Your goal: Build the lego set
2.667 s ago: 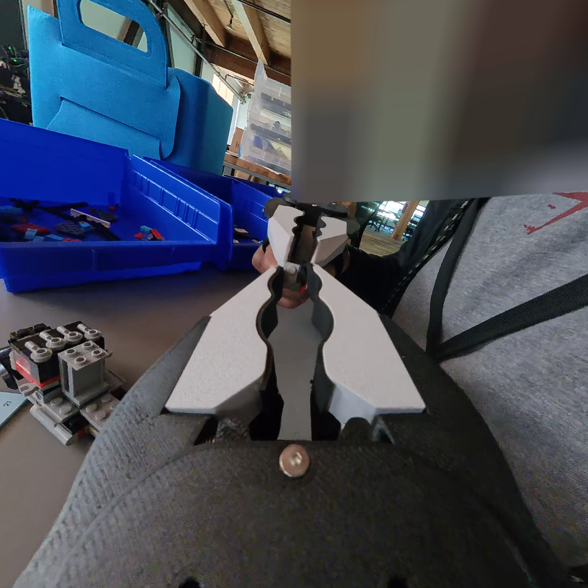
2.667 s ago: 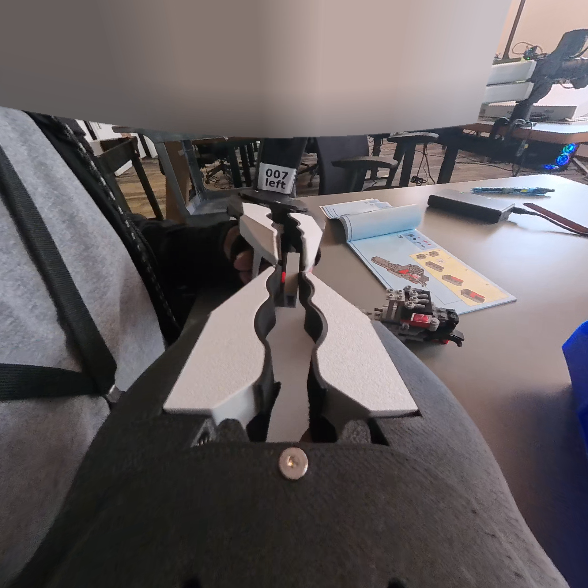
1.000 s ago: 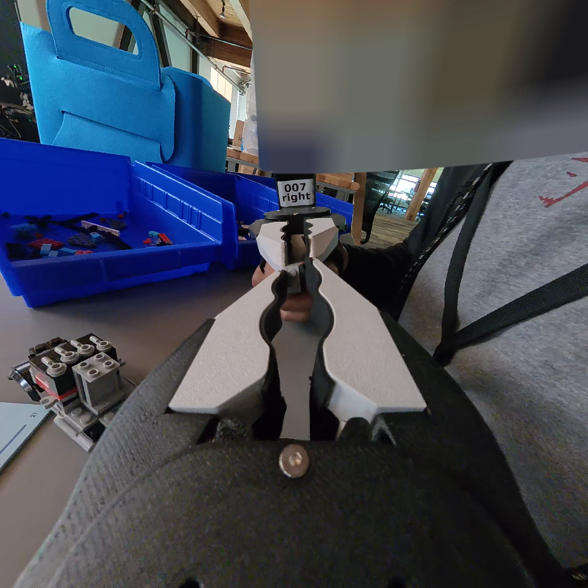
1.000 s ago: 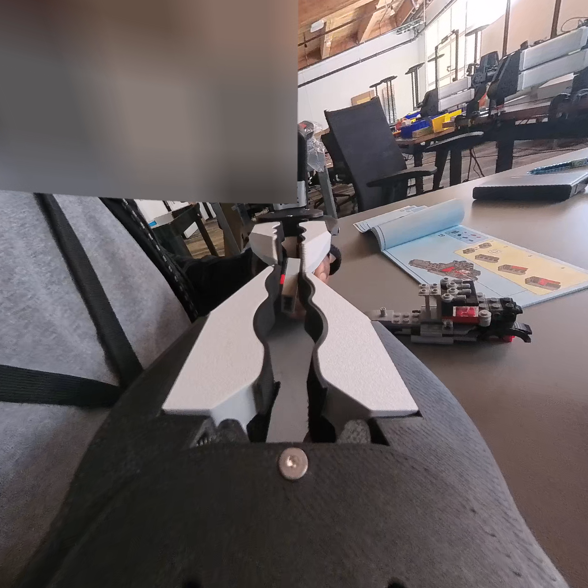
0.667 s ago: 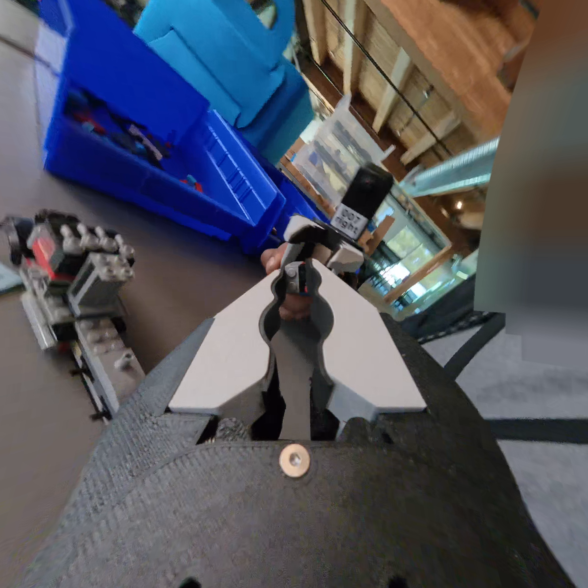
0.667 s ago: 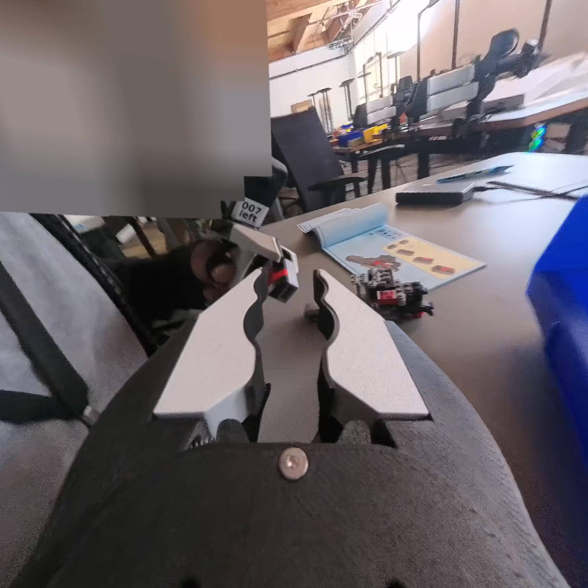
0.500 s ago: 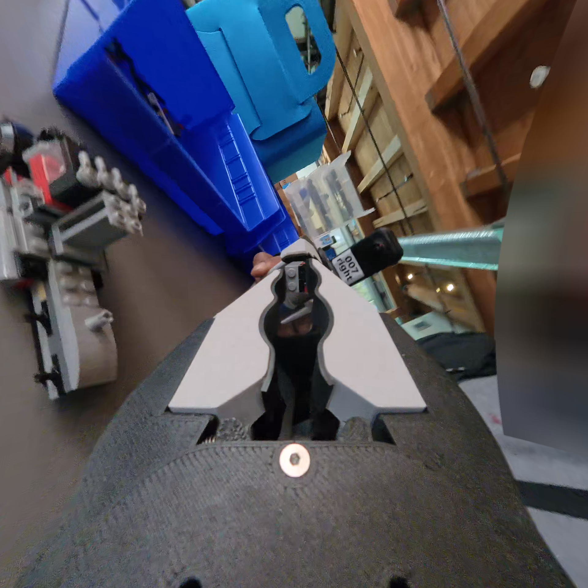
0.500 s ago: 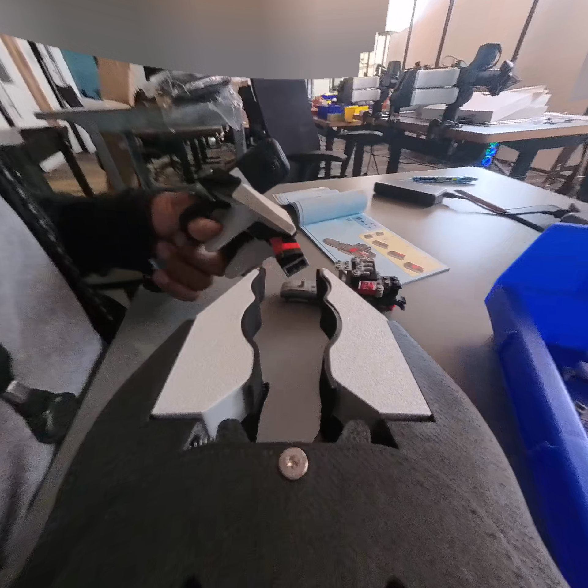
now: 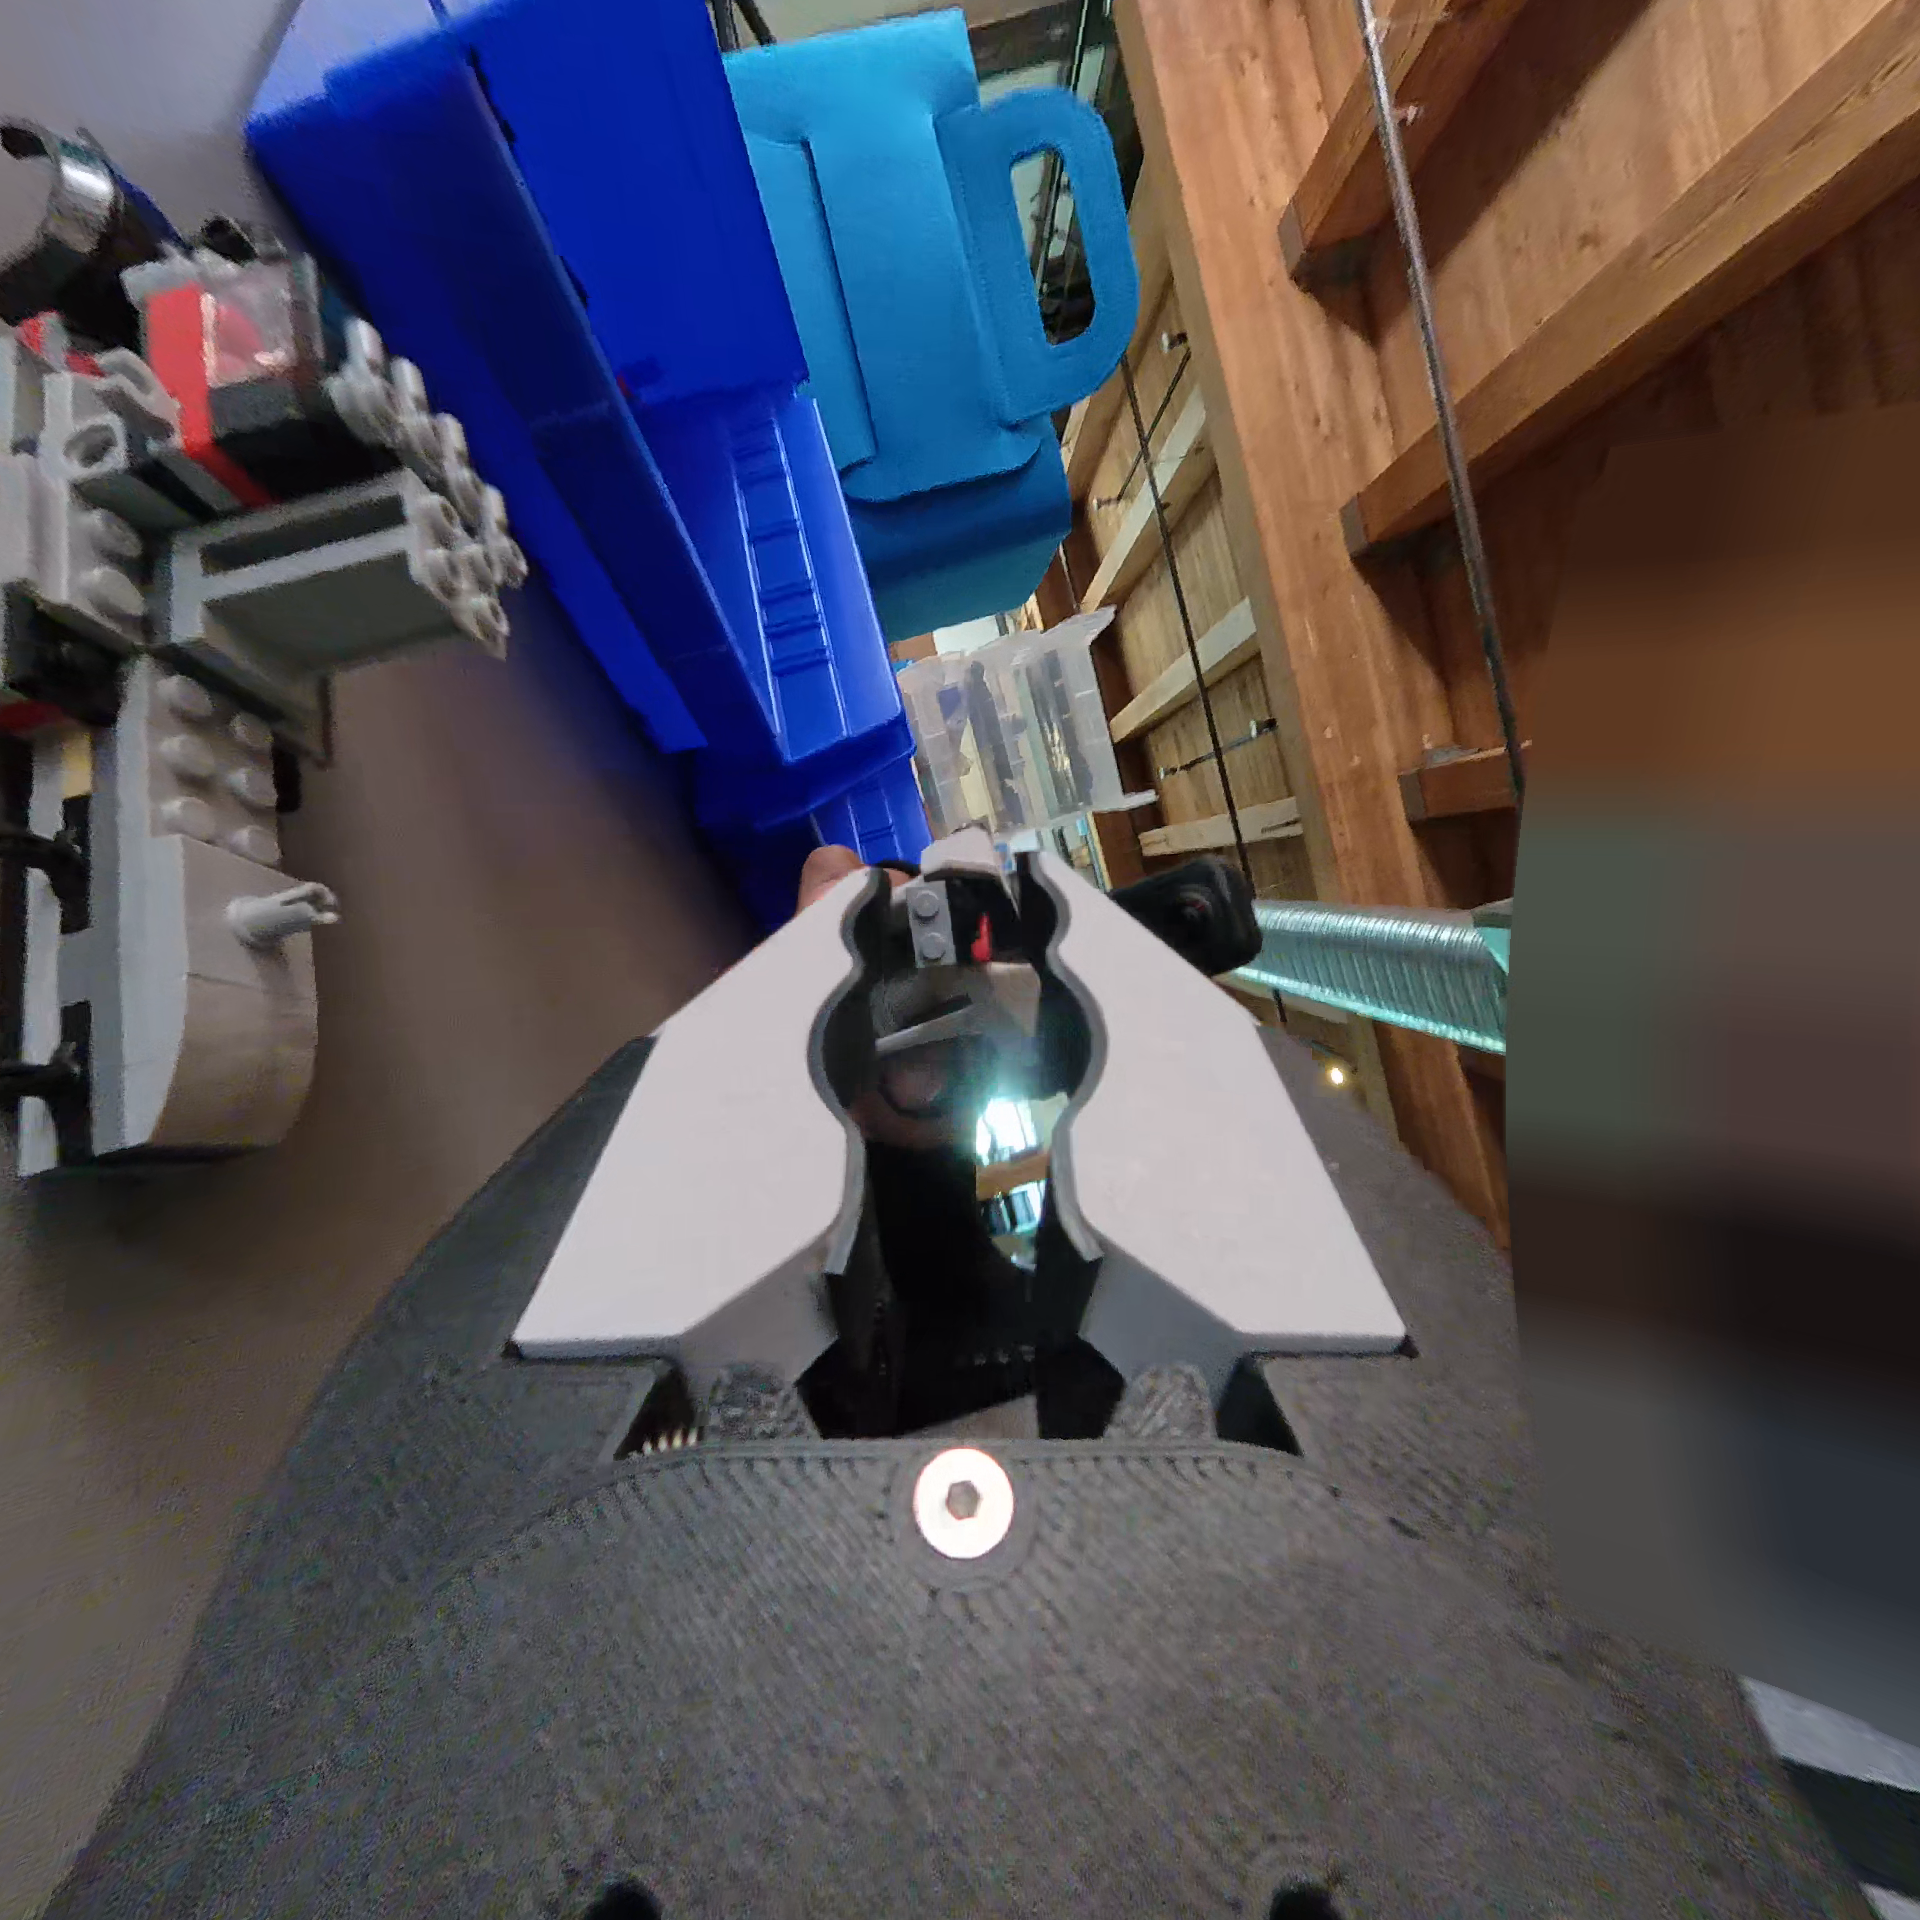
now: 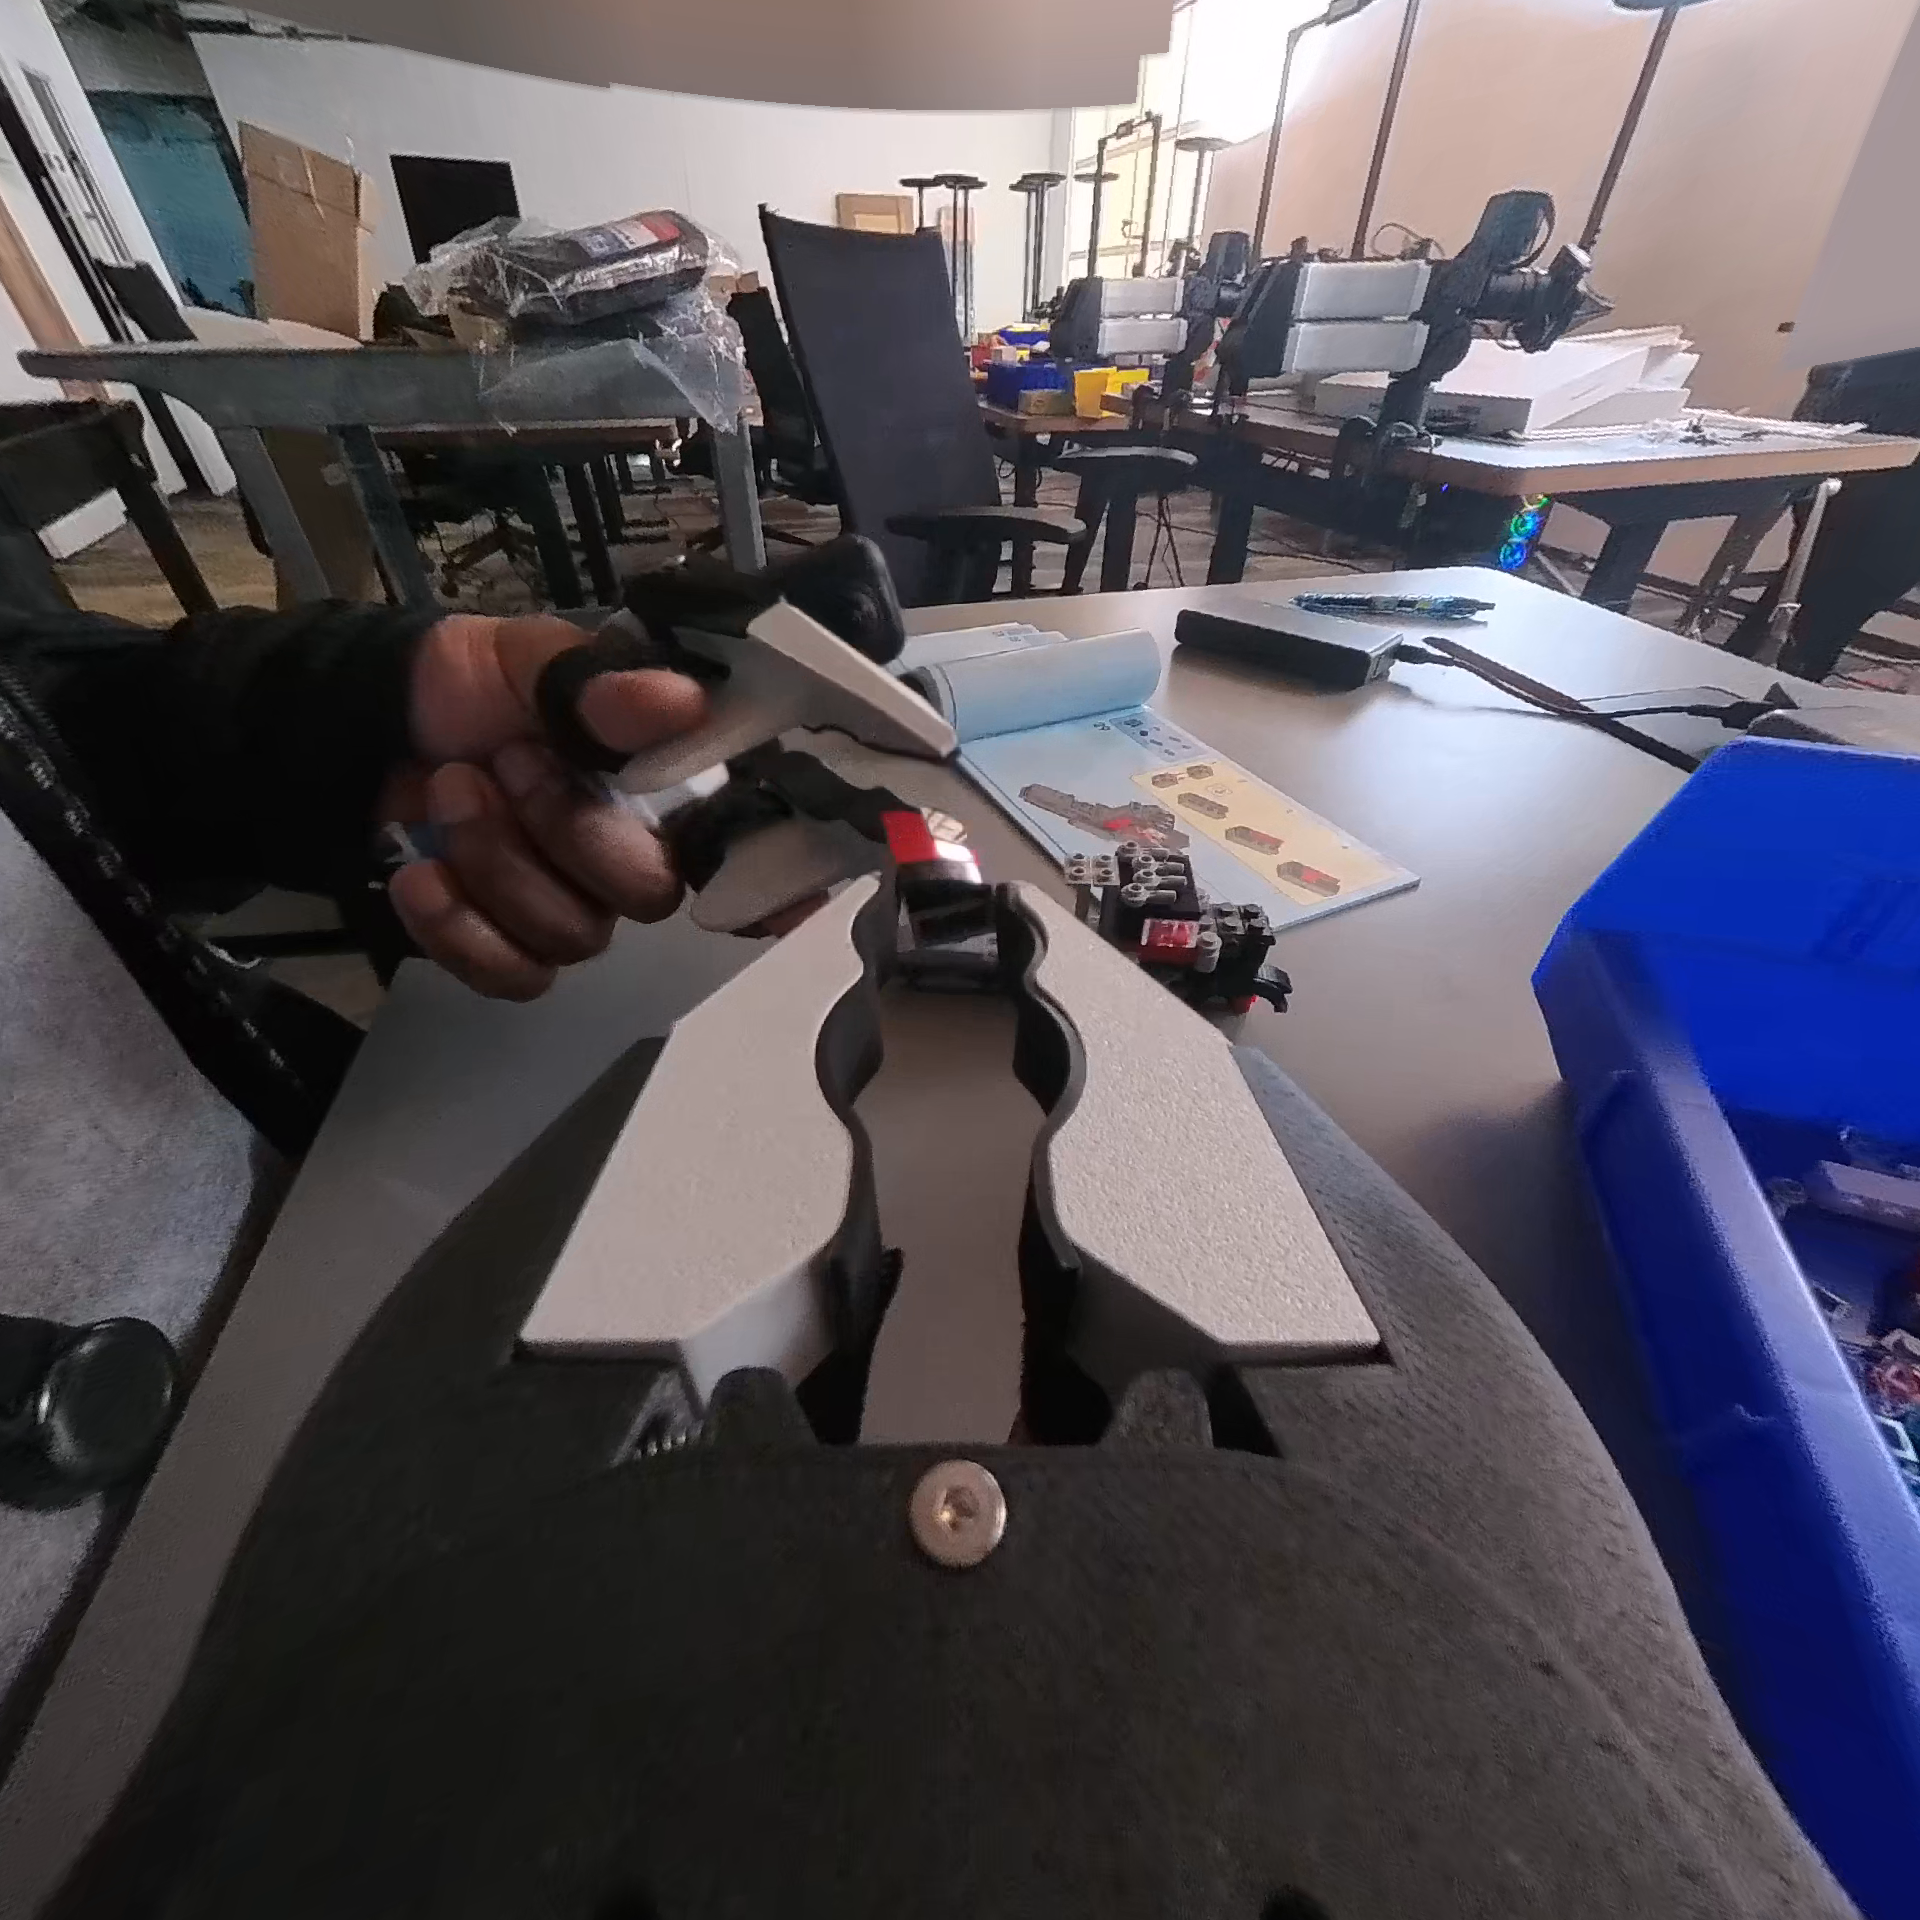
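Note:
My left gripper [image 9: 948, 883] is rolled onto its side and shut on a small grey, black and red lego sub-assembly [image 9: 930, 930]. In the right wrist view a hand holds the left gripper [image 10: 894, 821], with the sub-assembly [image 10: 920, 836] sticking out of its tips. My right gripper [image 10: 940, 904] is open, its fingertips on either side of the sub-assembly's black lower part. I cannot tell whether they touch it. The partly built grey, black and red model [image 10: 1174, 925] stands on the table [image 10: 1455, 987] just beyond; it also shows in the left wrist view [image 9: 156, 675].
An open instruction booklet [image 10: 1143, 790] lies behind the model, with a black power bank [image 10: 1288, 639] farther back. A blue parts bin [image 10: 1714, 987] is at the right. Blue bins [image 9: 582, 364] and a blue felt bag [image 9: 935, 312] show in the left wrist view. Left and right tips are no more than a few centimetres apart.
The right gripper let go of the sub-assembly and drew back. The left gripper kept it and rolled about a quarter turn. The right fingertips have now come up around the piece.

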Demonstrator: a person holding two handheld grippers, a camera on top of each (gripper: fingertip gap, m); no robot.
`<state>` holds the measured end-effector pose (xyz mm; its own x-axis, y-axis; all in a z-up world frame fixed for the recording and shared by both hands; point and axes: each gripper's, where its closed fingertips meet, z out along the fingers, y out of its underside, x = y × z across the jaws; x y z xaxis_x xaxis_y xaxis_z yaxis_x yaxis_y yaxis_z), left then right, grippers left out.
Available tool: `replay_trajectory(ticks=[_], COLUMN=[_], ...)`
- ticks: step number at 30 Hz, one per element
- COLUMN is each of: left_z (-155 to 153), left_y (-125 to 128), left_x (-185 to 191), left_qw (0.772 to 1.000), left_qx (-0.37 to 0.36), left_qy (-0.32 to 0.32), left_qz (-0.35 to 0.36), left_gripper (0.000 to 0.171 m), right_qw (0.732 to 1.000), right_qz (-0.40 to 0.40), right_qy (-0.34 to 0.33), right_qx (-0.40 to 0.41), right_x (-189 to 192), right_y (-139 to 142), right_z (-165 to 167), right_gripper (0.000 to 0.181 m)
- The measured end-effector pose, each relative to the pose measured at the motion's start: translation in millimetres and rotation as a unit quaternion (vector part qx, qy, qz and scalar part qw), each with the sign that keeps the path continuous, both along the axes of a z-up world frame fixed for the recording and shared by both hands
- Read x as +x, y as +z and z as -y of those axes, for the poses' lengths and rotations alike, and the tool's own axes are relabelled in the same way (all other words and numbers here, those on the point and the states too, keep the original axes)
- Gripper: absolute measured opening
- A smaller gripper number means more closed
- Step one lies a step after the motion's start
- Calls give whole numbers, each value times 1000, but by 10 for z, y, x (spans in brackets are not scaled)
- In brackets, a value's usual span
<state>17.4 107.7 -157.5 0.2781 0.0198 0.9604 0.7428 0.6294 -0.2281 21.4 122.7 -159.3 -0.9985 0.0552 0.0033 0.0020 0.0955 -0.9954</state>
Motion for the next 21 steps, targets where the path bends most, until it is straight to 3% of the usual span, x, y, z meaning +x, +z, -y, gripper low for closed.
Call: replay_trajectory(ticks=[6,9,15,21], left_z=[-105,-166,-142,-117], left_y=[-93,-79,-127,-183], left_x=[-6,-5,-35,-98], left_qw=[999,999,996,992], left_qx=[-6,0,-88,-124], left_qy=[-18,-27,-20,-17], left_qz=[32,27,-6,-6], left_gripper=[33,17,16,16], right_qw=[1000,999,997,996], right_qz=[-17,-37,-55,-66], right_qy=[-10,-13,-23,-19], right_qx=[4,15,41,51], right_x=[-15,-1,-34,-49], right_y=[-8,-39,-99,-56], right_z=[-1,8,13,41], right_gripper=[18,18,23,25])
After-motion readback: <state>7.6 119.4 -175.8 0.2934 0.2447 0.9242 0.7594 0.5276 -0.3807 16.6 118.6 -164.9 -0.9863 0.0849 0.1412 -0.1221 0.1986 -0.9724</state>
